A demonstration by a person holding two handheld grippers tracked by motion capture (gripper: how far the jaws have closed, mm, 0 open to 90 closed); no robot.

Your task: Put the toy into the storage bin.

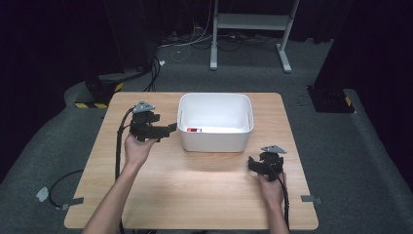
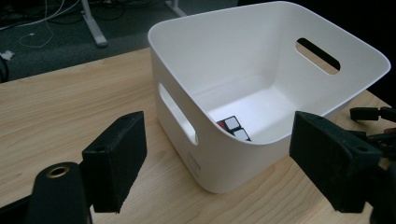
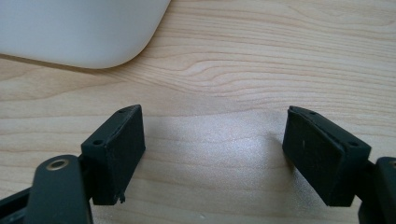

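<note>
A white plastic bin with handle slots stands in the middle of the wooden table. Inside it, against the near wall, lies a small cube with red, white and black faces. My left gripper is held just left of the bin, open and empty, its jaws spread wide and pointing at the bin's left wall. My right gripper hovers low over the table near the bin's front right corner, open with bare wood between its jaws.
A desk frame and loose cables sit on the grey floor beyond the table. Black and yellow taped blocks lie at the table's far corners. Bare table surface stretches in front of the bin.
</note>
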